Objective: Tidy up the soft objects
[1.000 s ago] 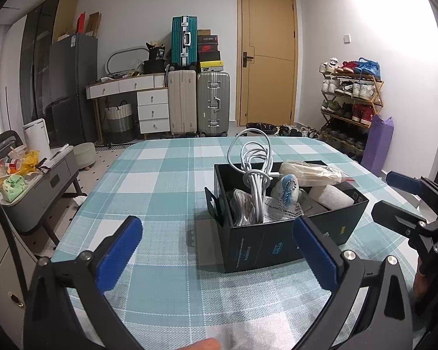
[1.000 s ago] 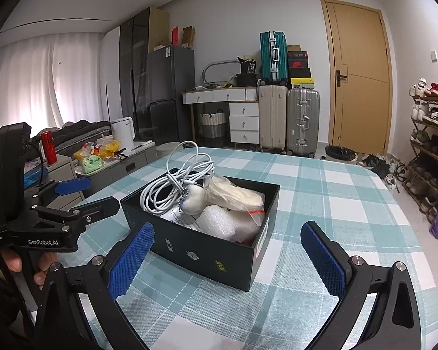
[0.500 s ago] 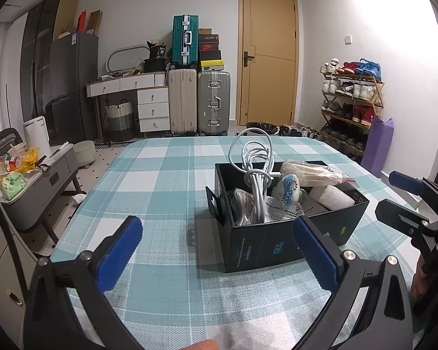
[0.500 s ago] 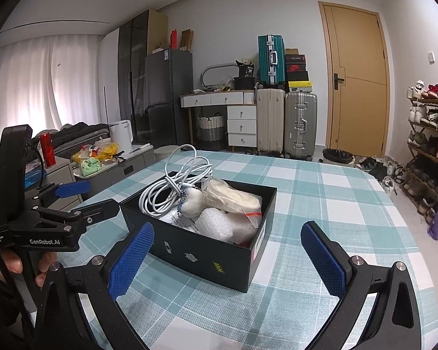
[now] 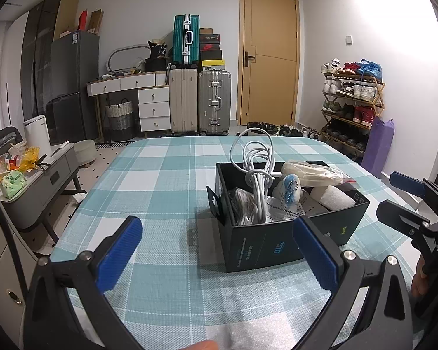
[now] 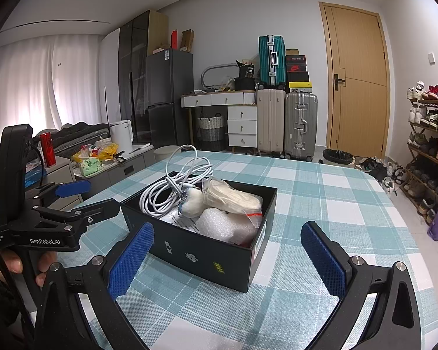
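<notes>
1 black box (image 5: 289,233) on desk (image 5: 166,192) | 1 white cable coil (image 6: 175,195) inside | left tongs (image 5: 219,250), right tongs (image 6: 224,259) both spread, empty, level, flanking box

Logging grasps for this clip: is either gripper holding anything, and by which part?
Nothing is held. The left gripper and right gripper are both open and empty, short of the black box.

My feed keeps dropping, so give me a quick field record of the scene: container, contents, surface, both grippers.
container: open black cardboard box, no lid on it
contents: coiled white cable, cream item in a clear plastic bag, white bubble wrap, small white and blue plush
surface: teal and white checked tablecloth
left gripper: open, empty, short of the box
right gripper: open, empty, short of the box
</notes>
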Available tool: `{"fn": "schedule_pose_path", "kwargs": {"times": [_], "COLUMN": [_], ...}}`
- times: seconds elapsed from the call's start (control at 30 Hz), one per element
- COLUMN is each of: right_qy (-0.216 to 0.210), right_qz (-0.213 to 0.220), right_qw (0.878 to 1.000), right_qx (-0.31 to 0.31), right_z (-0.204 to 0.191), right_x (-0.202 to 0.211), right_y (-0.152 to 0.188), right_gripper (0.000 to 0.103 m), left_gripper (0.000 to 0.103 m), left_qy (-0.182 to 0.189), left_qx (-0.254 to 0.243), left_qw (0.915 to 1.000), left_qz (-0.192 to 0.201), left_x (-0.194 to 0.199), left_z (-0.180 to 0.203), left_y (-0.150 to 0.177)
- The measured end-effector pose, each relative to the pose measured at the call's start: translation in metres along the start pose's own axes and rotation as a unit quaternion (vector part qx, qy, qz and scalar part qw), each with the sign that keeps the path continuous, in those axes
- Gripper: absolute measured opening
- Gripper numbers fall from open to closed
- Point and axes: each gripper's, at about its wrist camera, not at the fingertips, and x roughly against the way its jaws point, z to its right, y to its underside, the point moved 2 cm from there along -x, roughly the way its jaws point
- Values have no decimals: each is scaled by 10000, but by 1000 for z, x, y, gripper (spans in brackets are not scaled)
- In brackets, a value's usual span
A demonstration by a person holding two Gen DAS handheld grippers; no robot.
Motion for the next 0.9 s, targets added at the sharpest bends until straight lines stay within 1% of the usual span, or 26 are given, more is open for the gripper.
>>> {"fn": "schedule_pose_path", "kwargs": {"times": [0.63,0.9], "right_qy": [-5,-1], "right_qz": [-2,5], "right_qw": [10000,10000], "right_qx": [2,6], "right_z": [0,0], "right_x": [0,0], "right_y": [1,1], "right_gripper": [103,103], "left_gripper": [103,103], "left_qy": [-20,-81], "left_qx": [16,60], "left_qw": [10000,9999], "left_qz": [-20,-7], "left_x": [0,0], "left_z": [-2,-6], "left_y": [1,1]}}
